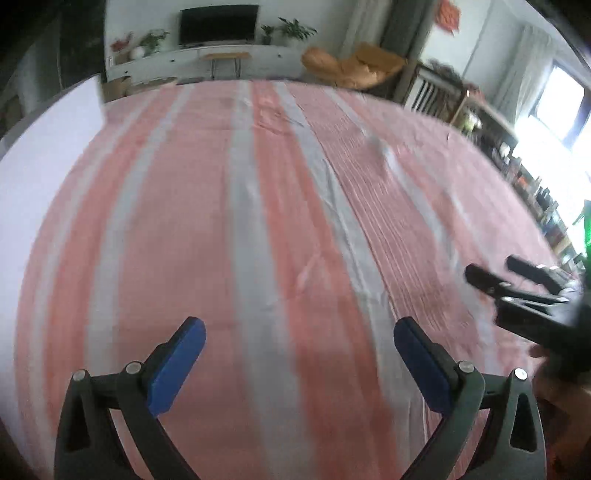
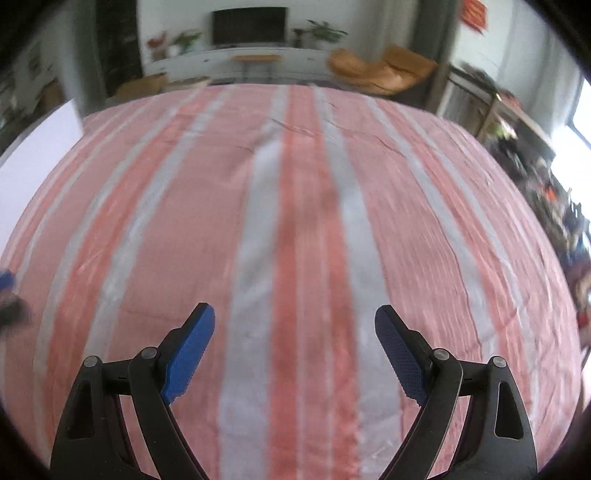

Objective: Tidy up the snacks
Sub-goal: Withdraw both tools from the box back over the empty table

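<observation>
Striped cloth [image 1: 280, 206] in salmon pink and pale grey covers the whole table, rumpled in a few low creases. Beyond its far edge stands a white media unit with a dark television [image 1: 218, 25], some potted plants [image 1: 295, 31] and a small wooden stool [image 1: 225, 59]; to the right of those sits a tan lounge chair [image 1: 354, 66]. Crowded shelves [image 1: 532, 184] run along the right wall toward a bright window [image 1: 561, 107].

Near me, the left gripper [image 1: 299, 332] hangs over the cloth with its blue-padded jaws spread wide, nothing between them. The right gripper [image 2: 294, 323] is likewise wide apart and empty; from the left wrist view it shows as a dark blurred shape at the near right [image 1: 524, 291].

No snacks show anywhere on the cloth in either view, so I cannot tell where they lie relative to the tongs. Both views are smeared with blur.
</observation>
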`<state>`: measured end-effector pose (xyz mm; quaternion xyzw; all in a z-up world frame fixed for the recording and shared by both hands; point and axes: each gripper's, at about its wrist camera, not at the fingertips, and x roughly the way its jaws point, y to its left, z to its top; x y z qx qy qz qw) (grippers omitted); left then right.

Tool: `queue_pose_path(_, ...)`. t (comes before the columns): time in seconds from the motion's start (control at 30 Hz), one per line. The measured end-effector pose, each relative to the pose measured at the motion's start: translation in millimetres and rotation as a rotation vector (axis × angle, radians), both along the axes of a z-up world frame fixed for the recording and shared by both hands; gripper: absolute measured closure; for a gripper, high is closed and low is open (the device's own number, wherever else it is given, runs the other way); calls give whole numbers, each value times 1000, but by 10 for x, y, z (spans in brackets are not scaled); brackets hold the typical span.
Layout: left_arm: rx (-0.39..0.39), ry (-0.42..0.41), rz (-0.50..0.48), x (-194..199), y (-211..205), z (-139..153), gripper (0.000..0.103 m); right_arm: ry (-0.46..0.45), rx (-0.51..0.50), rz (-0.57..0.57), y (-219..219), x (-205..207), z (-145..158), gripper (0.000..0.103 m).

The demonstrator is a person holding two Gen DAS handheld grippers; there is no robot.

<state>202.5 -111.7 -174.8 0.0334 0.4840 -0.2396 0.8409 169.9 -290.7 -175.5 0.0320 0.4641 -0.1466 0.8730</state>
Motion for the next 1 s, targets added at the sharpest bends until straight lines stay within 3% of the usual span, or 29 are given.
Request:
queue_pose_path(0.1,36,-43,20,76,-247,-85,2,-3,7,-11,-50,57,-56,12)
queue_pose_path(0.23,85,-91,52,120,-257,-179,2,-6,-10,2,8,73,-70,12)
queue_pose_path(0.33,50,-108,64,169,-185,-213,1,-33,-7,-6,-34,-45,-170,12)
queue_pose_path(0.5,123,-115,53,158,-200,-226,0,-41,58,-20,-127,-27,-211,12)
queue_pose_path(1.0,117,-113,52,111,-121,-178,0,-40,59,-25,-129,-35,-225,10)
